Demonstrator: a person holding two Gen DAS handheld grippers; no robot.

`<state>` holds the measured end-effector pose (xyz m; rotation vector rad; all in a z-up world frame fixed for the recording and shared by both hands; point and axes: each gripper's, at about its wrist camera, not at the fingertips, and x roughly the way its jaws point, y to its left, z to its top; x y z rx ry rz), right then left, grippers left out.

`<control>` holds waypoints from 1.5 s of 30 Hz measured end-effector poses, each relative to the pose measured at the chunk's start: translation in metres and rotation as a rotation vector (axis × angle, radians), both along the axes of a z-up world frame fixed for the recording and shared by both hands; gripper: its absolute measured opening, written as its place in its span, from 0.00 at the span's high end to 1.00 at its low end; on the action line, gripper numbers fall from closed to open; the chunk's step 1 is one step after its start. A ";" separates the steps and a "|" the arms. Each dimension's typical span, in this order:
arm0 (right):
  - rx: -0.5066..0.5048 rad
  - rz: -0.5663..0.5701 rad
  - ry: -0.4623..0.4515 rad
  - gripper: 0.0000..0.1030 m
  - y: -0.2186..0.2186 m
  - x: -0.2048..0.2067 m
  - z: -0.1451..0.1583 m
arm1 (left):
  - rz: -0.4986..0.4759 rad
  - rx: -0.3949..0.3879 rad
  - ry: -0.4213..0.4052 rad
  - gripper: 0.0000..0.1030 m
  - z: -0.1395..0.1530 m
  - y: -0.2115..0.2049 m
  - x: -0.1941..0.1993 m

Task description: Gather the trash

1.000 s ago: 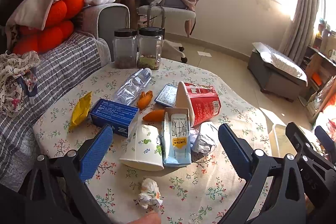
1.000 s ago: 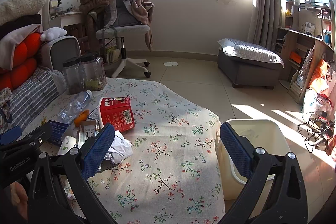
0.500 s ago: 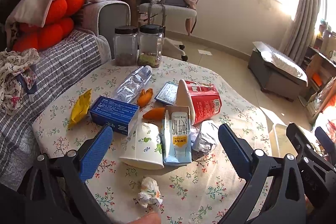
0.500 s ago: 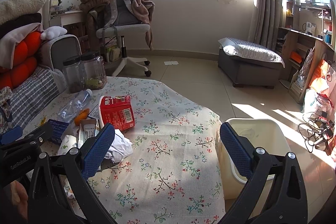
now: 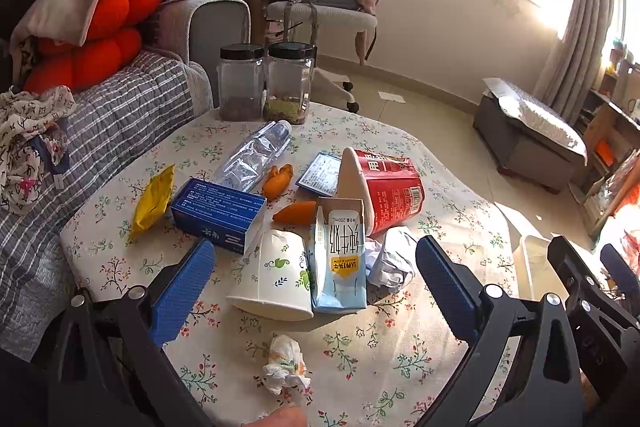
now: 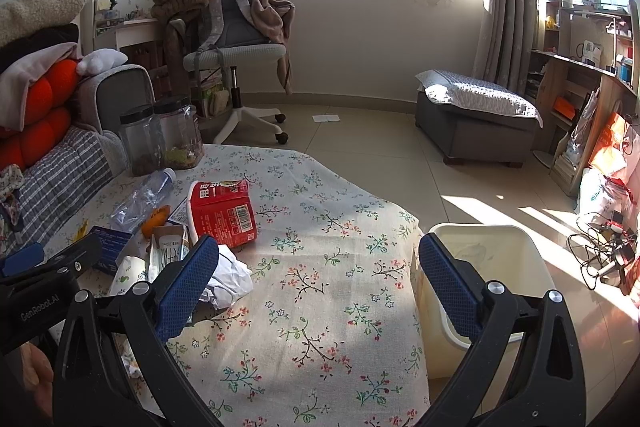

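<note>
Trash lies on a floral-cloth table (image 5: 400, 359): a white paper cup (image 5: 276, 275) on its side, a light-blue milk carton (image 5: 340, 259), a red noodle tub (image 5: 384, 193), crumpled white paper (image 5: 390, 261), a blue box (image 5: 218, 213), a clear bottle (image 5: 256, 157), a yellow wrapper (image 5: 154, 199), orange peels (image 5: 294, 213) and a small tissue wad (image 5: 286, 365). My left gripper (image 5: 316, 291) is open and empty, just in front of the cup and carton. My right gripper (image 6: 318, 281) is open and empty above the table's right part, beside a cream bin (image 6: 520, 255).
Two black-lidded jars (image 5: 266, 85) stand at the table's far edge. A sofa with a striped blanket (image 5: 100, 131) and orange cushions is on the left. An office chair (image 6: 236, 55) and a grey ottoman (image 6: 476, 115) stand on the floor beyond.
The left gripper has edged slightly forward toward the cup and carton. The right gripper has hardly moved. Both stay open.
</note>
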<state>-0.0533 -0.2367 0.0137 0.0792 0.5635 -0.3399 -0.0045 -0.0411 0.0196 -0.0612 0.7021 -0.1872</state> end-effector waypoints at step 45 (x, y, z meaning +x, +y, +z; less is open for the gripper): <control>0.221 0.049 0.394 0.07 -0.010 0.053 -0.059 | 0.328 0.030 0.718 0.05 -0.098 0.178 0.215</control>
